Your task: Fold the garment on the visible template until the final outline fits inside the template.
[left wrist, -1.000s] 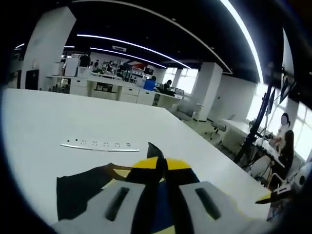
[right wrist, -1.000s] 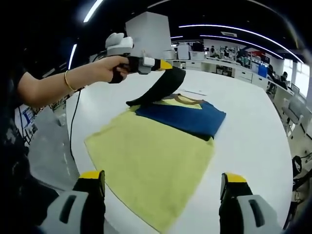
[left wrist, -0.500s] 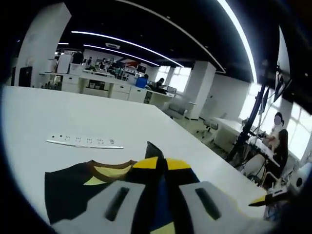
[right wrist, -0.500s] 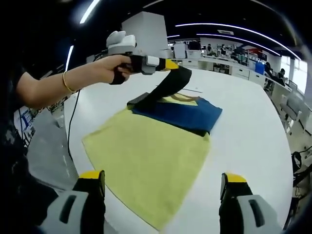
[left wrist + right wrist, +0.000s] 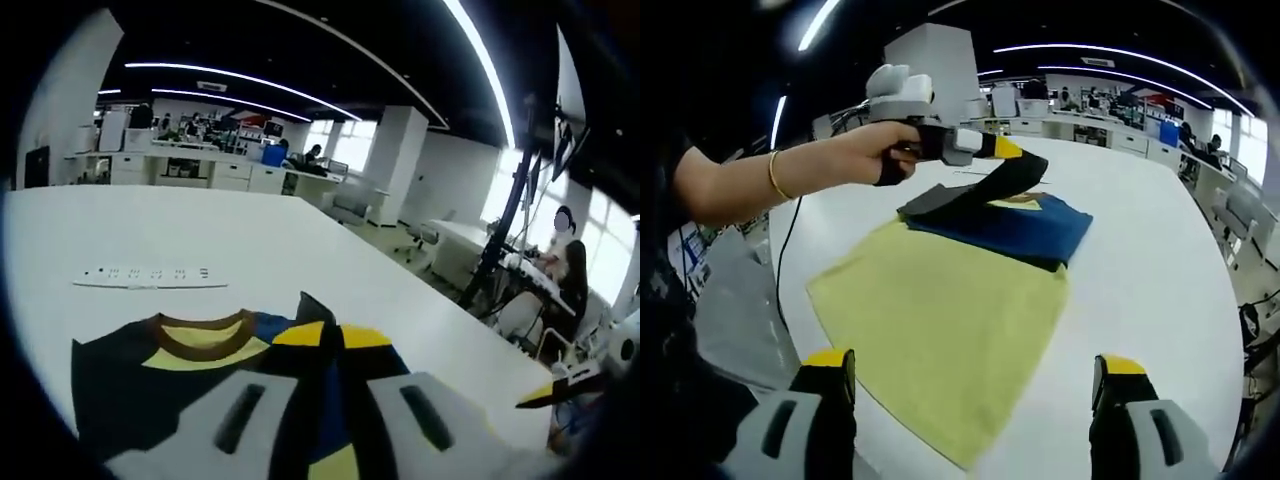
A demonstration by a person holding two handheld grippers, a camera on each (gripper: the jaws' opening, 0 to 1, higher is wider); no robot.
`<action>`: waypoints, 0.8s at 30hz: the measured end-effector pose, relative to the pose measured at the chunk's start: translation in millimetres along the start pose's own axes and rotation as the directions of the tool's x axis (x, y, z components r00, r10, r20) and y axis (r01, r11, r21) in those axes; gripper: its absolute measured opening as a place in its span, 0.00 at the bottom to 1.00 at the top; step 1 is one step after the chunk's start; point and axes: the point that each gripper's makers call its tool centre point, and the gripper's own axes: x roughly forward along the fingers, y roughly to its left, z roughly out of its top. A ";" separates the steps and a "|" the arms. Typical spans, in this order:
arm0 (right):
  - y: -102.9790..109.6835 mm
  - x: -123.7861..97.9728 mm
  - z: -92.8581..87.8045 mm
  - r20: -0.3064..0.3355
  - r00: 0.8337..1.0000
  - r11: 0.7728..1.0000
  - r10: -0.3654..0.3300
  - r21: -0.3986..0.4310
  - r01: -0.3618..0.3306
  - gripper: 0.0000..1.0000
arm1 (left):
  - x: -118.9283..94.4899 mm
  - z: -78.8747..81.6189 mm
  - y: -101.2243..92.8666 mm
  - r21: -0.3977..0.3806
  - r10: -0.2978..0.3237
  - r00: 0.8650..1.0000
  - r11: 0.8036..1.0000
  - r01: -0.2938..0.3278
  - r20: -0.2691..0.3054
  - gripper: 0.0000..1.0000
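A dark blue garment with a brown and yellow collar lies on the far part of a yellow template cloth. A person's hand holds my left gripper above the garment's far left edge. It is shut on a dark sleeve that hangs stretched from its yellow tips down to the garment. In the left gripper view the same sleeve sticks up between the closed left gripper tips. My right gripper stands open near the cloth's near edge, holding nothing.
The white table is round-edged and drops off at left, where a black cable hangs. A thin white strip lies beyond the garment. Desks, chairs and a seated person stand far behind.
The left gripper has carried the sleeve to the right and lower, across the garment toward its collar. The right gripper has stayed open in place.
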 end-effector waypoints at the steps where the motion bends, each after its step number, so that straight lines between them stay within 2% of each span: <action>1: -0.3 0.1 -0.4 0.000 1.000 1.000 0.000 0.001 0.000 1.00 | 1.4 -3.2 -0.5 0.000 0.001 1.000 1.000 -0.001 -0.006 0.01; 9: -4.8 0.0 -2.6 0.004 1.000 1.000 -0.007 0.015 0.007 1.00 | 13.8 -35.0 -7.7 0.018 -0.003 0.997 1.000 0.004 -0.071 0.01; 13: -6.5 0.0 -4.0 0.003 1.000 1.000 -0.009 0.019 0.009 1.00 | 17.4 -45.2 -19.5 0.060 -0.033 0.995 0.997 0.038 -0.089 0.06; 19: -7.7 0.3 -3.4 0.008 1.000 1.000 -0.009 0.021 0.009 1.00 | 14.1 -47.0 -29.8 0.082 -0.062 0.994 0.994 0.069 -0.087 0.28; 24: -6.7 1.5 -1.7 0.008 1.000 1.000 -0.002 0.013 0.002 1.00 | 4.6 -39.8 -23.0 0.129 -0.052 0.997 0.990 0.060 -0.064 0.50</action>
